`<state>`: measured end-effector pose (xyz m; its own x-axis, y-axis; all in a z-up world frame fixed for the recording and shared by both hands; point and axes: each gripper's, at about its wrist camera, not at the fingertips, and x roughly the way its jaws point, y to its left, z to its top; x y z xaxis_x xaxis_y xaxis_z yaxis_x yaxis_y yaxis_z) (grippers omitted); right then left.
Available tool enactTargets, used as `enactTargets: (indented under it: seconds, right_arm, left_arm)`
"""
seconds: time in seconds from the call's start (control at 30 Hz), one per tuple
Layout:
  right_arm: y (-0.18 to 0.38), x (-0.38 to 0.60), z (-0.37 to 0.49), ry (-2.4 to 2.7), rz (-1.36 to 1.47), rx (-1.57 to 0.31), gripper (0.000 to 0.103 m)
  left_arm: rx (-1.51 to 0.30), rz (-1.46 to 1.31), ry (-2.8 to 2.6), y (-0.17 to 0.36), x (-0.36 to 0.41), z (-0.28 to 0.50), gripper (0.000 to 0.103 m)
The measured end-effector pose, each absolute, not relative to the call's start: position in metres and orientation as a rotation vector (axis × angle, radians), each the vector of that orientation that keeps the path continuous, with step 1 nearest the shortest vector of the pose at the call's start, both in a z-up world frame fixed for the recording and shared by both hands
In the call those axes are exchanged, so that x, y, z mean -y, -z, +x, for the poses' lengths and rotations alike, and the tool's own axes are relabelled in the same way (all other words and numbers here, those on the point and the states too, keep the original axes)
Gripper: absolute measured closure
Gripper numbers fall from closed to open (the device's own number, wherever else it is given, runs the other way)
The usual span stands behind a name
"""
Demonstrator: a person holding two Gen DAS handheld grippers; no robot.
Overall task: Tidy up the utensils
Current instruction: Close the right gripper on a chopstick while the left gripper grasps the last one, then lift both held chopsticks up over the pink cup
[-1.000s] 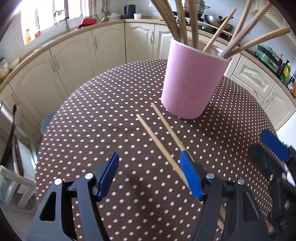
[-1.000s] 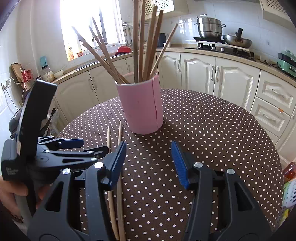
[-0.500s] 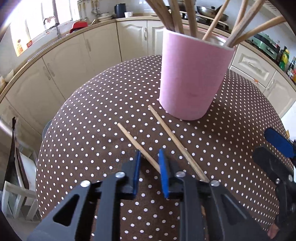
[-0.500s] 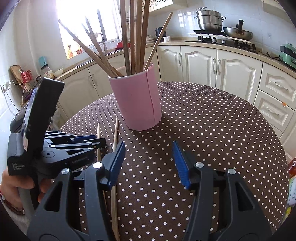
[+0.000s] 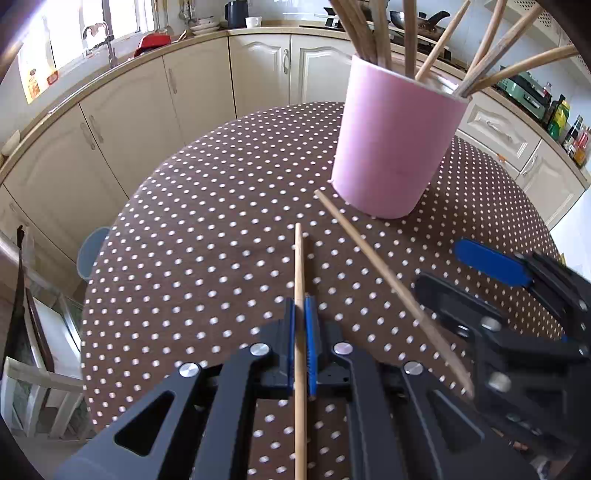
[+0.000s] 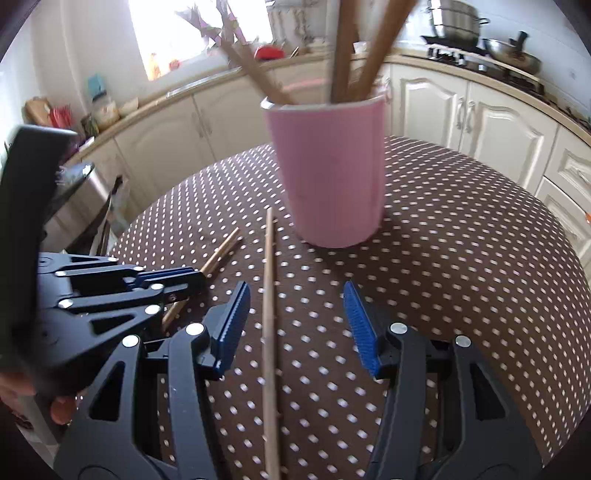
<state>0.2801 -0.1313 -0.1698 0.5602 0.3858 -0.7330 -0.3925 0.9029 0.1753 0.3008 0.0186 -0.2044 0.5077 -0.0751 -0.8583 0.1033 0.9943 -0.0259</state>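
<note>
Ahead of both grippers we see the pink holder (image 5: 395, 147), bristling with upright chopsticks (image 5: 380, 33). Our right gripper (image 6: 295, 325) gapes astride the loose chopstick (image 6: 269, 314); our left gripper (image 5: 303, 332) pinches the held chopstick (image 5: 299, 273) mid-shaft. Judged light, stiff, slippery.

bright daylight from blown-out window (image 6: 173, 33) ahead-left; motion-blurred pink cup (image 6: 328, 166) in right wrist view; sharp left view; fisheye bending, dark corners.
</note>
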Motion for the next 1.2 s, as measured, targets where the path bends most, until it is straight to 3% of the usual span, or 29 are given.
enactTargets:
  seconds: [0.17,0.27,0.47,0.53,0.6,0.93,1.2]
  right_arm:
    - [0.179,0.103,0.295,-0.471,-0.106,-0.928,0.051]
    - [0.182,0.09,0.302,-0.439,-0.184,-0.95,0.068]
    - [0.18,0.072,0.308,-0.46,-0.256,-0.98,0.082]
    - [0.178,0.066,0.31,-0.472,-0.257,-0.99,0.094]
    - [0.179,0.061,0.312,-0.481,-0.26,-0.995,0.096]
    - [0.175,0.081,0.299,-0.504,-0.162,-0.994,0.097]
    - [0.141,0.115,0.263,-0.55,-0.046,-0.901,0.097]
  left_arm:
    - [-1.038,0.033,0.093,0.203,-0.03,0.297,0.097]
    - [-1.039,0.044,0.084,0.202,-0.038,0.295,0.097]
    - [-1.048,0.055,0.087,0.207,-0.031,0.302,0.097]
    - [-1.051,0.066,0.089,0.209,-0.024,0.307,0.097]
    - [-1.052,0.064,0.101,0.209,-0.021,0.31,0.097]
    - [-1.027,0.024,0.1,0.204,-0.024,0.3,0.097]
    - [-0.919,-0.006,0.082,0.163,-0.027,0.269,0.097]
